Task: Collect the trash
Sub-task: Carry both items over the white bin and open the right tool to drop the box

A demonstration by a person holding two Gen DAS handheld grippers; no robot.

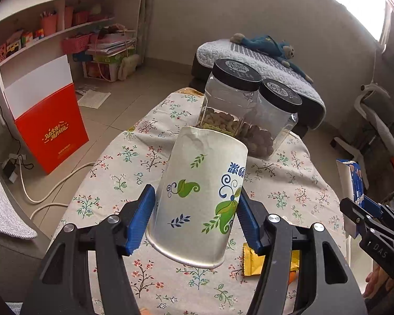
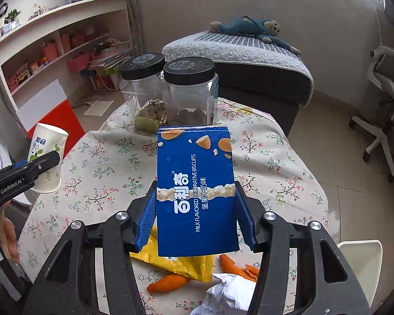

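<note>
1. While its blue pads press both sides of a paper cup [image 1: 201,197], the left gripper [image 1: 197,218] holds that cup clear of the tabletop. The cup is upside down and tilted, its rolled rim nearest the camera; its upper edge is creased. From the right wrist view the same cup [image 2: 47,155] hangs at the far left, in front of a red-and-white box [image 2: 53,110] that stands on the floor.

2. The right gripper [image 2: 195,215] is closed on a blue biscuit box [image 2: 195,191], one pad flat against each long side. No earlier picture is on hand; the grip is judged from contact alone. The box is raised above the table, with its torn-open end pointing away from the camera.

3. Below the biscuit box, on the floral tablecloth [image 2: 105,173], lie a yellow wrapper [image 2: 186,265], orange peel pieces [image 2: 168,282] and crumpled white paper [image 2: 231,291]. The wrapper touches the peel; the paper lies just beside it.

4. Further out, near the table's far edge, stand two clear jars with black lids [image 2: 168,92], touching or nearly so. Both hold a shallow layer of nuts.

5. Beyond the table: a grey quilted bed [image 2: 239,50] with a blue stuffed monkey [image 2: 254,29] on it, and a white shelf unit [image 1: 63,26].
</note>
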